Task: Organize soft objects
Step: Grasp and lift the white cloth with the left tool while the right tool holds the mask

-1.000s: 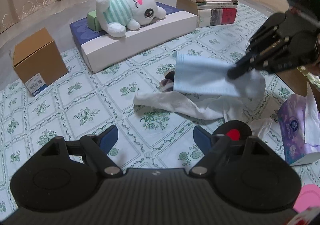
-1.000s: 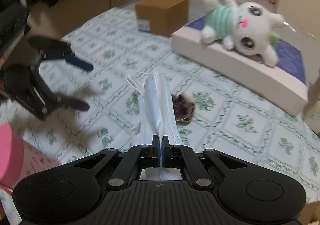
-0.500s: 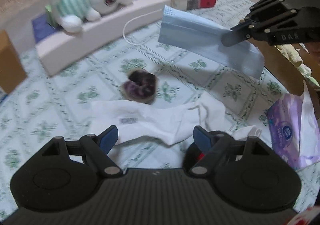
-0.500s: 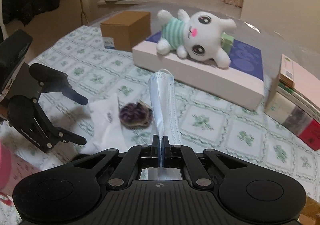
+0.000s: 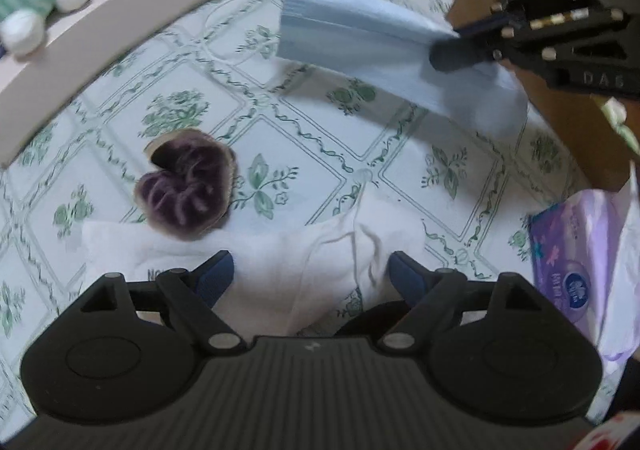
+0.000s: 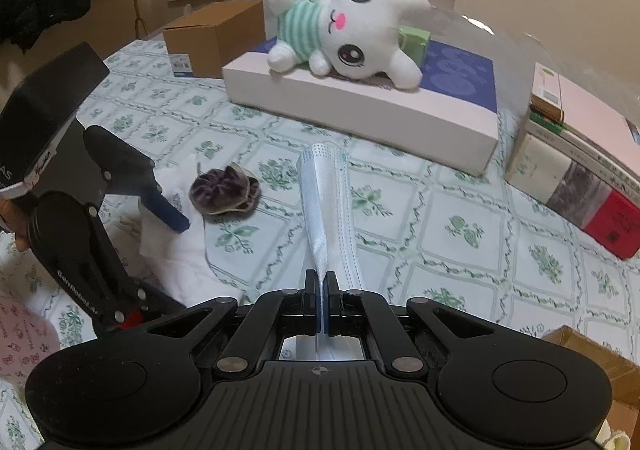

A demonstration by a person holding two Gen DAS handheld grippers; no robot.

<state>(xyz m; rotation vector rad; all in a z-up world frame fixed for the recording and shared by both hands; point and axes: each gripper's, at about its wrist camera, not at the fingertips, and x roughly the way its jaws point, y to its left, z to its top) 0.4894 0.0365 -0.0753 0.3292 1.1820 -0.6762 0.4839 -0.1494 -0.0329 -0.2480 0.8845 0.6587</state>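
The left claw (image 5: 310, 266) hangs with its blue pads (image 5: 216, 270) spread wide, nothing between them but air, pointing steeply down at the white cloth (image 5: 280, 250) that lies crumpled on the worktop (image 5: 304, 153). Its jaws have just been opening a little further. In the left wrist view the cloth fills the lower middle of the frame, directly under the gap, and its long axis runs left to right across the picture, roughly in line with the spread of the pads. So the pads would likely come down on cloth at both ends of the gap (the fold nearest the centre looks like the easiest bite). The purple scrunchie (image 5: 188, 185) sits just above and left of the gap, touching the cloth's upper edge, close enough that a descent drifting that way could catch it too.

The right claw (image 6: 323, 290) is clamped on the blue face mask (image 6: 328, 201), which sticks out ahead of it, clear of the worktop. In the left wrist view that mask crosses the upper right of the frame, well apart from the cloth. The left claw is plainly the nearer one to the cloth, and the right is already occupied.
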